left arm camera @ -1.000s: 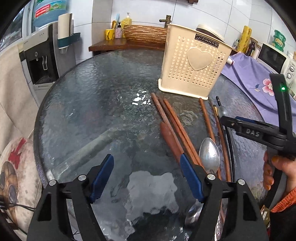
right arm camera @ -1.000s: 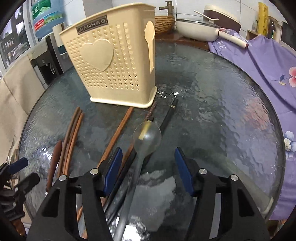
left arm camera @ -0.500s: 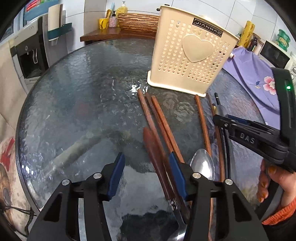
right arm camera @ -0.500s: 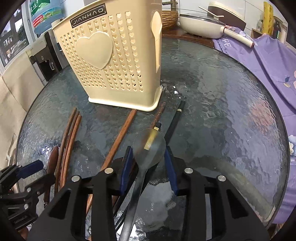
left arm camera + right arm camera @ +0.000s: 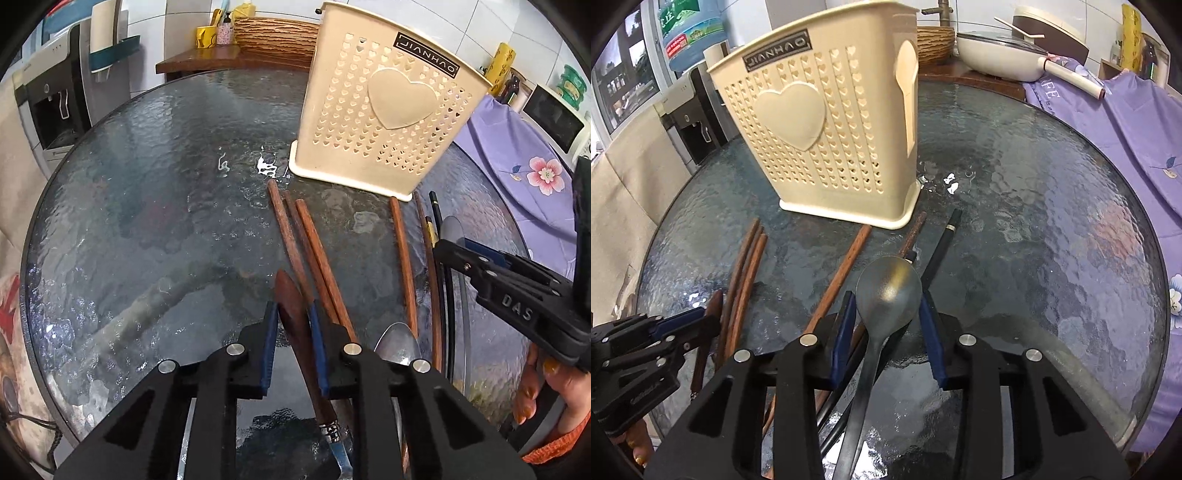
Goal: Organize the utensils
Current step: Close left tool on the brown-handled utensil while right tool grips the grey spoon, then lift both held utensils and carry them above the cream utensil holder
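Note:
A cream perforated utensil holder (image 5: 384, 122) with a heart stands at the back of the round glass table (image 5: 147, 206); it also shows in the right wrist view (image 5: 827, 144). My left gripper (image 5: 293, 314) is shut on a brown wooden-bladed knife (image 5: 295, 317) lying on the glass. My right gripper (image 5: 888, 306) is shut on a metal spoon (image 5: 886, 291), its bowl pointing forward between the pads. Brown chopsticks (image 5: 314, 251) lie beside the knife, more chopsticks (image 5: 746, 266) at left in the right wrist view. A second spoon (image 5: 399, 343) lies right of the left gripper.
A black chopstick (image 5: 942, 243) lies near the holder's base. A purple flowered cloth (image 5: 1126, 122) covers the table's right side. A white pan (image 5: 1004, 55) and a wicker basket (image 5: 273, 33) stand on the counter behind. A water dispenser (image 5: 55, 92) stands at left.
Both grippers have moved forward and closed: the left around the wooden knife, the right around the spoon's bowl. The holder looks nearer in both views.

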Available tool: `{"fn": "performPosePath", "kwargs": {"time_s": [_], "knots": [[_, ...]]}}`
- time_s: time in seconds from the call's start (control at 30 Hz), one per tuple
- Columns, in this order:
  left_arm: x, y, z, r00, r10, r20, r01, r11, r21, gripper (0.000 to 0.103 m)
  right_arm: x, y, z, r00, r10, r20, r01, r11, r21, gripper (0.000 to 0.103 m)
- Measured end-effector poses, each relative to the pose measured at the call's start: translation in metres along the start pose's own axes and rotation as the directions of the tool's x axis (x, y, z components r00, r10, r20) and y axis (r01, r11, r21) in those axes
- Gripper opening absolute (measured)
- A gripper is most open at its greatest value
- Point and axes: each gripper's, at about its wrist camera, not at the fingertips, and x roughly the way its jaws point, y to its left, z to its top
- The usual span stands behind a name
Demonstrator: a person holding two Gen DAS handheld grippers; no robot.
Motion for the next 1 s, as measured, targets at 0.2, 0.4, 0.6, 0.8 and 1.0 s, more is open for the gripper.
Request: {"fn": "performPosePath", "kwargs": {"time_s": [0.2,0.4,0.6,0.8,1.0], "knots": [[-0.006,0.002,0.002,1.0,-0.028,0.015,0.028,0.999,-0.017,0.017,-0.013,-0.001,-0.002,0.999,0.035,0.03,-0.035,0.999,-0.008,0.036],[-0.047,0.0,0.009,0.992,-0.066,0.104,0.065,0.998,0.007,0.016,-0.044,-0.002,-0.003,0.993,0.072,0.09,-0.071,0.997,-0.02,0.036],[-0.092,-0.011,0.01,0.976,-0.092,0.197,0.077,0.993,0.085,0.015,-0.093,0.0,-0.004,0.978,0.122,0.17,-0.115,0.992,-0.053,0.036],[-0.104,-0.011,0.004,0.97,-0.111,0.215,0.094,0.992,0.089,0.015,-0.119,0.002,-0.009,0.97,0.145,0.196,-0.131,0.988,-0.081,0.036],[-0.116,-0.009,0.001,0.963,-0.13,0.236,0.107,0.988,0.109,0.015,-0.128,0.005,-0.012,0.969,0.154,0.191,-0.135,0.985,-0.111,0.036]]}}
